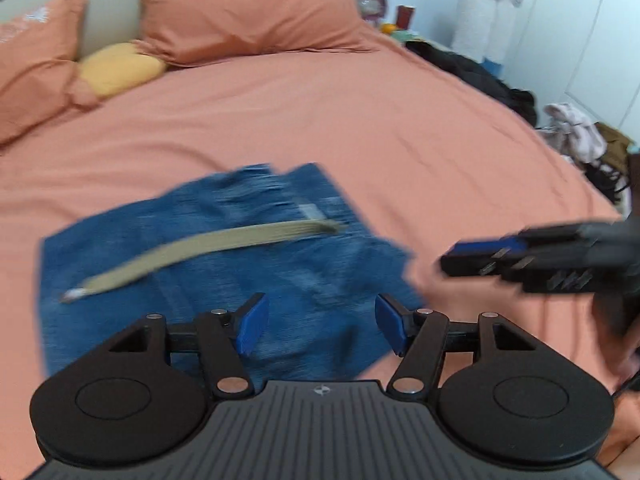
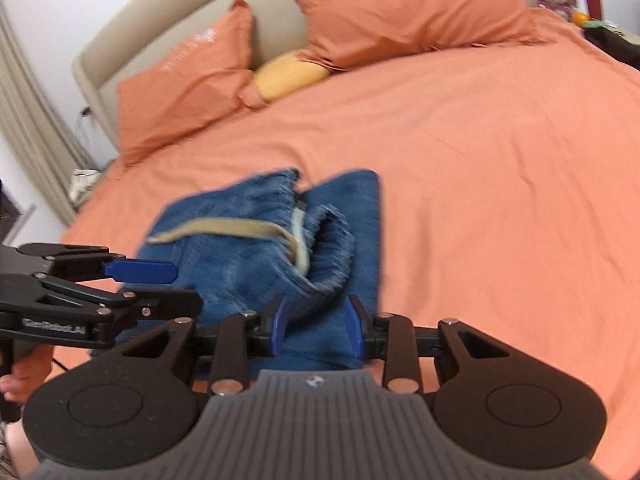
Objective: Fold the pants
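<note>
Blue denim pants point(image 1: 240, 272) lie folded into a rough rectangle on the orange bed point(image 1: 380, 120), with a beige drawstring point(image 1: 200, 250) across the top. My left gripper point(image 1: 320, 326) hovers over their near edge, jaws wide apart and nothing between the blue pads. In the right wrist view it comes in from the left point(image 2: 186, 288) over the pants point(image 2: 240, 272). My right gripper point(image 2: 317, 326) has a narrow gap, and the denim shows through it. From the left wrist view its tips point(image 1: 446, 260) stand just off the pants' right corner, with no cloth between them.
Two orange pillows point(image 1: 248, 8) and a yellow cushion point(image 1: 120, 66) lie at the beige headboard point(image 2: 160, 32). Dark clothes point(image 1: 480, 76) and more laundry point(image 1: 576, 132) are piled off the bed's right side. A white plush toy point(image 1: 480, 4) stands by the wall.
</note>
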A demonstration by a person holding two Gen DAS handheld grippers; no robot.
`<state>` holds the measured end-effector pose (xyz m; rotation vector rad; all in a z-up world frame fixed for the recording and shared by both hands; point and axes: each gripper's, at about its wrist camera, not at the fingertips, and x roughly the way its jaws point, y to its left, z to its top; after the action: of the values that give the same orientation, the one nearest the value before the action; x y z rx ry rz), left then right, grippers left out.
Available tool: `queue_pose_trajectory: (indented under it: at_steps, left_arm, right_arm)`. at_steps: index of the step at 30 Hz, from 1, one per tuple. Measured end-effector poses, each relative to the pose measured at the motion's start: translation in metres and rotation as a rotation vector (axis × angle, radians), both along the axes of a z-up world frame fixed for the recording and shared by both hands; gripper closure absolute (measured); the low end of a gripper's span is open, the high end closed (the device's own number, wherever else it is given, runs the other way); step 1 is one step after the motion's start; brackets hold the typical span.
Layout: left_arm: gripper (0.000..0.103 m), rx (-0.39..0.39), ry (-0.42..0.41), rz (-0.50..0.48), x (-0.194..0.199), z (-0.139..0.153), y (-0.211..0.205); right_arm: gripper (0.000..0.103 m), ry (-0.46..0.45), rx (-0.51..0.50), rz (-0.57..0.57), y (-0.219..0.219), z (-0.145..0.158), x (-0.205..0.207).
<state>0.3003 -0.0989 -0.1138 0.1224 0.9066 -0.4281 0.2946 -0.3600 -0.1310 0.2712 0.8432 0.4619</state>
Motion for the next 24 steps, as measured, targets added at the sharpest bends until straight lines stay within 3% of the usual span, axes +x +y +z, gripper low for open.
queue_pose_trajectory:
  at_steps: [3,8,9,11,20,22,24]
  left_arm:
    - [0.031,0.08,-0.02,0.05,0.003,0.002,0.033]
    - [0.031,0.127,-0.02,0.121,0.023,0.0,0.083]
    - [0.031,0.127,-0.016,0.137,0.027,-0.002,0.092]
    - [0.031,0.113,-0.016,0.166,0.032,-0.006,0.108]
    - [0.031,0.004,0.008,0.246,0.039,-0.029,0.16]
    - [0.031,-0.006,0.013,0.251,0.037,-0.033,0.165]
    - [0.031,-0.019,0.012,0.256,0.035,-0.034,0.169]
  right_arm:
    - [0.074,-0.015,0.003,0.035,0.013,0.014,0.016]
    - [0.073,0.028,0.018,0.085,0.045,0.016,0.068]
    - [0.065,0.045,0.022,0.09,0.051,0.013,0.08]
    - [0.054,0.06,0.035,0.083,0.061,0.003,0.102]
    - [0.051,0.22,0.036,0.062,0.092,-0.057,0.175]
    - [0.057,0.244,0.055,0.048,0.093,-0.063,0.181]
    - [0.082,0.23,0.061,0.06,0.094,-0.055,0.18]
